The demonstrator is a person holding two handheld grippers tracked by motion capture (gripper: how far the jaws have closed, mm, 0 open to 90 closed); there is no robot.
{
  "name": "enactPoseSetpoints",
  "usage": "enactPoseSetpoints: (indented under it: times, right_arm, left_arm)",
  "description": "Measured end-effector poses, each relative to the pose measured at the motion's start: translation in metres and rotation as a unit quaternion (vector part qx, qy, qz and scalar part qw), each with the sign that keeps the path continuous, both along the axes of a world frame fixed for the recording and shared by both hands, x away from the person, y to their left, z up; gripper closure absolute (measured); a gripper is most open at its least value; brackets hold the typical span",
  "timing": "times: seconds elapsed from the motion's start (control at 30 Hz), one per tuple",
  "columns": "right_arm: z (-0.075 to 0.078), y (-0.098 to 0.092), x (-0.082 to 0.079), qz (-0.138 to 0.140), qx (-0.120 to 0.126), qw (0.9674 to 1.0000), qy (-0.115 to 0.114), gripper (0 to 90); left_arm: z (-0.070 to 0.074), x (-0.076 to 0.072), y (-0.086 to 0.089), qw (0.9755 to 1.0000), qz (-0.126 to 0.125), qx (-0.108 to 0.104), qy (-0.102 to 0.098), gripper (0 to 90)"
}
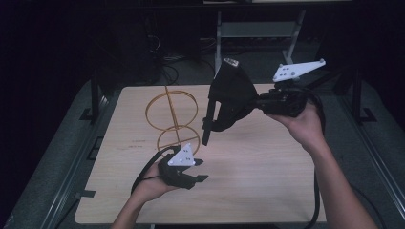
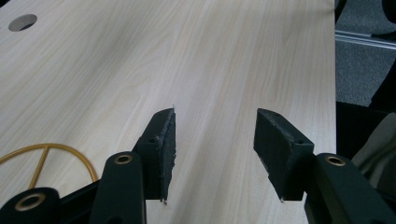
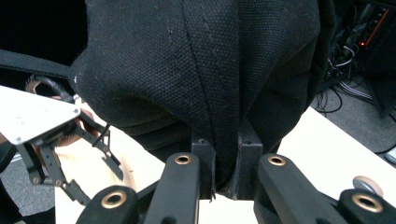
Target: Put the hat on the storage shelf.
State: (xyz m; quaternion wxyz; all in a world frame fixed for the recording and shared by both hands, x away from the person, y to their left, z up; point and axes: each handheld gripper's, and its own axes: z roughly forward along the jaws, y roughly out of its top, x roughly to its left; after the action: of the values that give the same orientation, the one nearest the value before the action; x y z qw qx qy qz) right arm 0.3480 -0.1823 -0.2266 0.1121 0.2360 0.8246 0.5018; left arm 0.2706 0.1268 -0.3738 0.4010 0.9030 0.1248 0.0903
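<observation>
we see one black cloth bag (image 1: 232, 98) pinched in the right gripper (image 3: 226, 179), its far side hidden; the left gripper (image 2: 215, 154) jaws stand apart, empty; one gold wire frame (image 1: 172, 118) is cut off.

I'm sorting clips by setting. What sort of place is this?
Probably a lab or workshop bench: a bare wooden table on a metal frame, dark surroundings, cables on the floor behind.

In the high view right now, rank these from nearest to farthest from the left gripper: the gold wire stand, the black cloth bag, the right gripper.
1. Gold wire stand, just behind the left gripper.
2. Black cloth bag, hanging mid-table, farther back and right.
3. Right gripper, far right, clamped on the bag.
</observation>
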Motion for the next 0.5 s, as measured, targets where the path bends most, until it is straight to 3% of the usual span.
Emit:
enactPoseSetpoints:
  times: [0.5]
  right_arm:
    - [0.018,0.056,0.025,0.043,-0.032,0.9986,0.000,82.2]
  left_arm:
    - [-0.003,-0.002,-0.001,1.0000,-0.008,0.001,0.002,48.3]
